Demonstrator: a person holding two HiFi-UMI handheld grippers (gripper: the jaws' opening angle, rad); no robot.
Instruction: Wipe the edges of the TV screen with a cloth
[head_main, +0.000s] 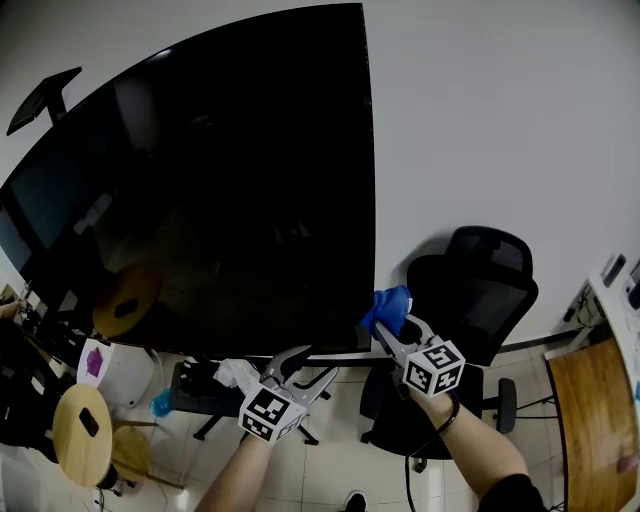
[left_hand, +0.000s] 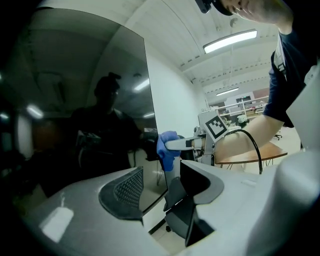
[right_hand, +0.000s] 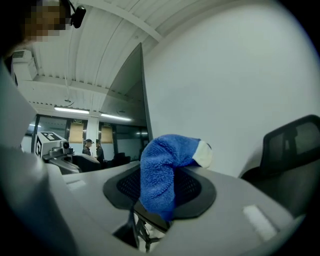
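Blue cloth (right_hand: 160, 172) — white corner (right_hand: 202, 154) in right gripper view only

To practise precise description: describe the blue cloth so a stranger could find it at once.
Start at the big dark TV screen and go to its lower right corner. There the right gripper pinches a cloth at the screen's edge. It is the only bright blue, fluffy thing there, unlike the black office chair beside it.

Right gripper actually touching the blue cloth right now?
Touching. The right gripper view shows the blue cloth pinched in the jaws of the right gripper, its free end folding over one pad.
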